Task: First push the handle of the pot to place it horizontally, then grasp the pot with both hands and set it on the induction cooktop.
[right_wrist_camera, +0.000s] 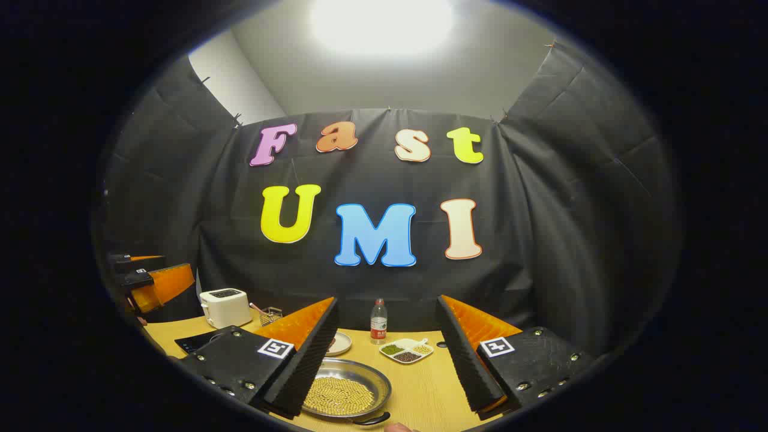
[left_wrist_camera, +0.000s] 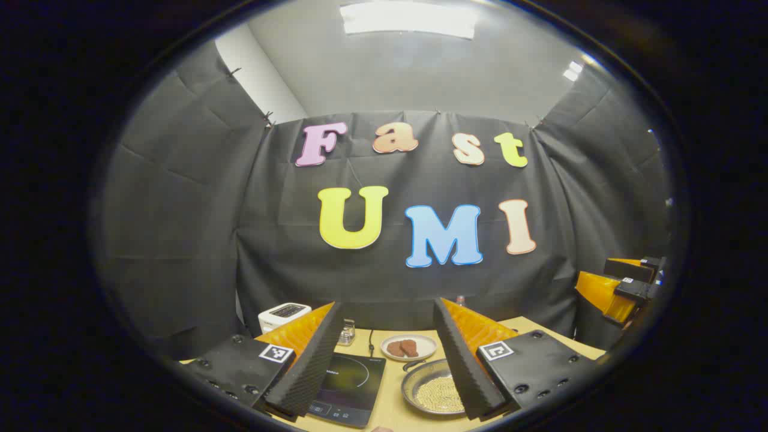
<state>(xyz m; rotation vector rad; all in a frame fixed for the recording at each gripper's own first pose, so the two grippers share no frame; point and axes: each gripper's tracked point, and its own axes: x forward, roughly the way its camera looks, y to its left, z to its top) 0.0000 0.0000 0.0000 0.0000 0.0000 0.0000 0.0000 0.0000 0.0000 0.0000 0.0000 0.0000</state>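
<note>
While both grippers (left_wrist_camera: 384, 360) (right_wrist_camera: 384, 360) hover with jaws spread and empty, the pot (right_wrist_camera: 347, 394) sits full of beans; a hard shove on its handle (right_wrist_camera: 372, 419) could spill them — well short of the cooktop (left_wrist_camera: 349, 387).

bright ceiling light panel (left_wrist_camera: 408, 19) overhead, blown-out glare in the right gripper view, even soft lighting, strong fisheye bending at edges, sharp centre, faint shadows

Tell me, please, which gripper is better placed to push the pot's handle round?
Probably the right gripper: the handle of the pot lies close, between its open fingers. The left gripper faces mostly the induction cooktop.
</note>
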